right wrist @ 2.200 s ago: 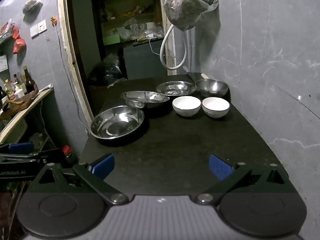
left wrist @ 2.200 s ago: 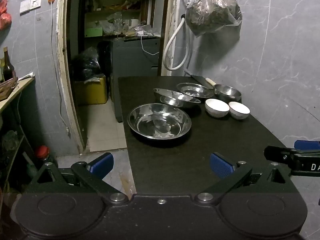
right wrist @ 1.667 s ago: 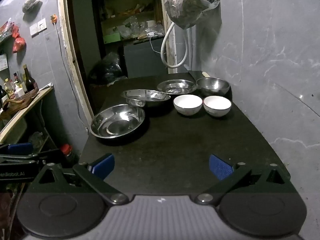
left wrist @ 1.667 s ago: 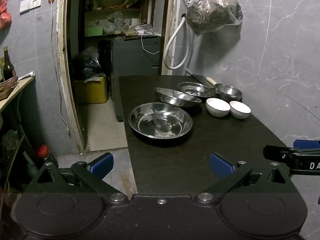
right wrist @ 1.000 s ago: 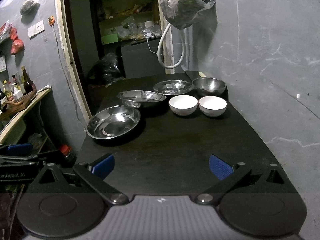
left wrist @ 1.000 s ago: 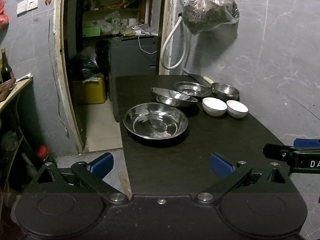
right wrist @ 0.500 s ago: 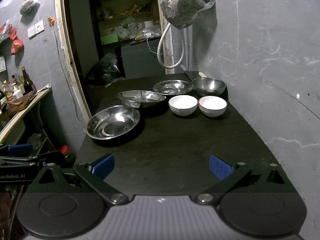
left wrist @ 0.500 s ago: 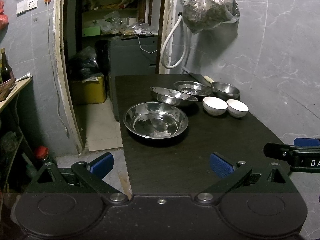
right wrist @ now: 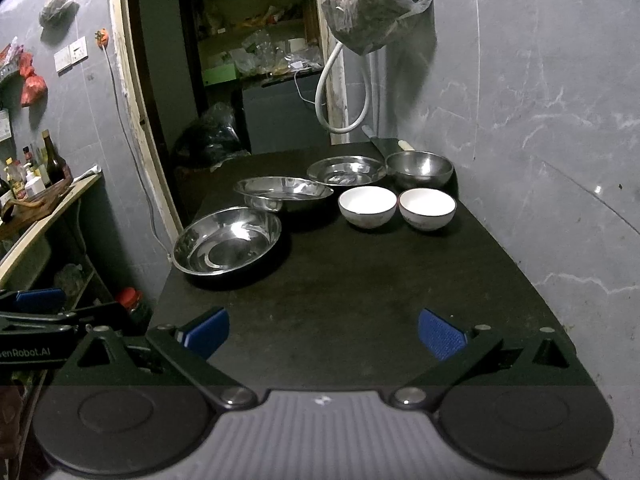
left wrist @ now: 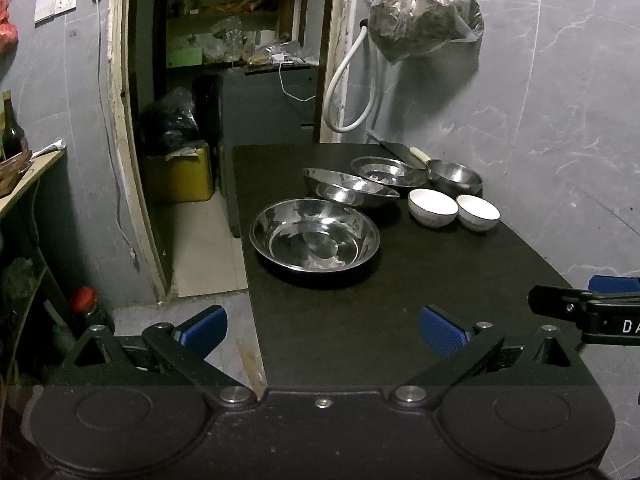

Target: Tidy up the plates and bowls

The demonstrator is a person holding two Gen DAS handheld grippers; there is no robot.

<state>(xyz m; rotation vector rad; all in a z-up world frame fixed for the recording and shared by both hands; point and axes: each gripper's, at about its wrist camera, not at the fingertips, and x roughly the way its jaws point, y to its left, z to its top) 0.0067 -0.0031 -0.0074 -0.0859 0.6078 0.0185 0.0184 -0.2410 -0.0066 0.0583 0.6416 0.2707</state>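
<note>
On the black table (left wrist: pixel 360 328) stand a large steel basin (left wrist: pixel 314 234), a second steel basin (left wrist: pixel 348 188) behind it, a steel plate (left wrist: pixel 388 170), a small steel bowl (left wrist: pixel 454 174) and two white bowls (left wrist: pixel 432 207) (left wrist: pixel 478 212). The right wrist view shows the same: large basin (right wrist: pixel 228 244), second basin (right wrist: pixel 282 190), plate (right wrist: pixel 346 172), steel bowl (right wrist: pixel 420 166), white bowls (right wrist: pixel 367 204) (right wrist: pixel 427 204). My left gripper (left wrist: pixel 322 326) is open and empty at the table's near left corner. My right gripper (right wrist: pixel 322 328) is open and empty over the near edge.
A grey marble wall (left wrist: pixel 560 120) runs along the table's right side. A filled plastic bag (left wrist: pixel 424 24) and a white hose (left wrist: pixel 348 92) hang above the far end. A knife (left wrist: pixel 400 150) lies at the back. A doorway (left wrist: pixel 224 100) and a shelf with bottles (right wrist: pixel 36 188) are on the left.
Both grippers have drifted slightly, so the view shifts a little. The dishes have not moved and both grippers stay open.
</note>
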